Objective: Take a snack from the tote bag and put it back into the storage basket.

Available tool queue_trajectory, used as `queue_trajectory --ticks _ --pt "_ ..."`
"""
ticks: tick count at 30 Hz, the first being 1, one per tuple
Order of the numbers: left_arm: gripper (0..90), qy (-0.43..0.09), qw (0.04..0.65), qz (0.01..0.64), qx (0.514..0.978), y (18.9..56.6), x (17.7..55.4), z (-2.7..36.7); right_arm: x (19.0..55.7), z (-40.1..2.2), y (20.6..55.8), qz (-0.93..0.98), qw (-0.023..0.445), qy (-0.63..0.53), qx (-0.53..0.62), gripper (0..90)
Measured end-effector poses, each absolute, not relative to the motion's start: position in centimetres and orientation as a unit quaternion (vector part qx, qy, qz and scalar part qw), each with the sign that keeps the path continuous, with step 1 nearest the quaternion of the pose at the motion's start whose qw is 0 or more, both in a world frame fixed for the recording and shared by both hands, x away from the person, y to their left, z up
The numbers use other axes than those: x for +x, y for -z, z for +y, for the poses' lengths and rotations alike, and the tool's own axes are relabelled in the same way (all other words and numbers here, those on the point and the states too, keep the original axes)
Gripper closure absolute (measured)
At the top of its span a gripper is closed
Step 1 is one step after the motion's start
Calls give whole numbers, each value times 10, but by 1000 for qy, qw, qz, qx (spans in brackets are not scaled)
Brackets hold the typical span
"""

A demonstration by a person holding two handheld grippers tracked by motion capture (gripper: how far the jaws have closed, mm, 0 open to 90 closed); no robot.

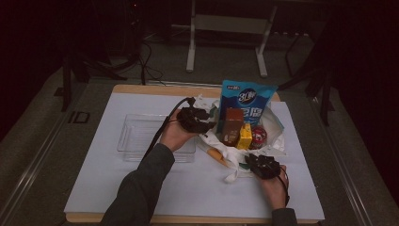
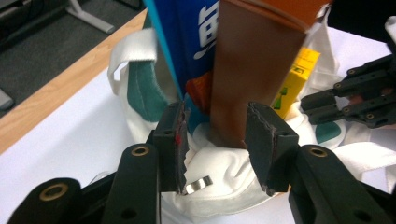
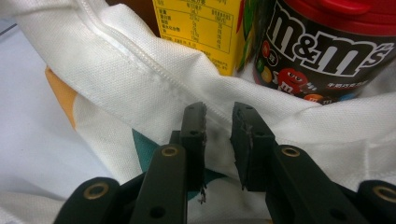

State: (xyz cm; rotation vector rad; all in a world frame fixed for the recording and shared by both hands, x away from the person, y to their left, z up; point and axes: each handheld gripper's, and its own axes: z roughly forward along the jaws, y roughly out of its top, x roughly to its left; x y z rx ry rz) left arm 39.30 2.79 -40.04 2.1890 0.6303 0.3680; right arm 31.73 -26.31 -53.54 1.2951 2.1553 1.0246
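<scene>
While your left tool (image 1: 203, 123) hangs at the left side of the white cloth bag (image 1: 277, 141), its jaws stand released: in the left gripper view the brown carton (image 2: 254, 74) rises between the two pads, with a gap showing at each side, so nothing is clasped. That carton stands upright inside the bag, right of the blue snack pouch (image 2: 187, 51) and left of the yellow carton (image 2: 294, 84).

Your right tool (image 1: 256, 162) sits at the near edge of the bag. In the right gripper view its jaws are set around a fold of the white cloth, yet a narrow gap shows between the pads, and I cannot tell whether they actually pinch the fabric. Just beyond that fold stand the yellow carton and, to its right, the dark candy tub (image 3: 327, 46) with a red lid.

From the high view the bag lies open at the right half of the white surface (image 1: 103, 188), and a clear plastic tray (image 1: 136, 136) rests to its left, under your left forearm.
</scene>
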Motion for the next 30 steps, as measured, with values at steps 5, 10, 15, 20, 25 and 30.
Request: queue_trajectory --ticks 5,10,15,20,25,30 --pt "562 -142 413 239 867 399 393 26 317 -263 535 776 211 -370 466 749" --pt "495 -144 424 212 869 396 392 23 317 -264 536 774 211 -373 466 749" --pt "439 -140 421 197 874 396 394 17 317 -264 536 774 211 -373 466 749" --pt "379 -130 423 174 879 394 398 7 317 -264 536 774 210 -373 466 749" --pt "305 -110 427 162 883 398 409 0 317 -264 536 772 210 -375 468 749" --pt "270 -99 437 163 879 403 416 -2 317 -264 537 772 210 -376 468 749"
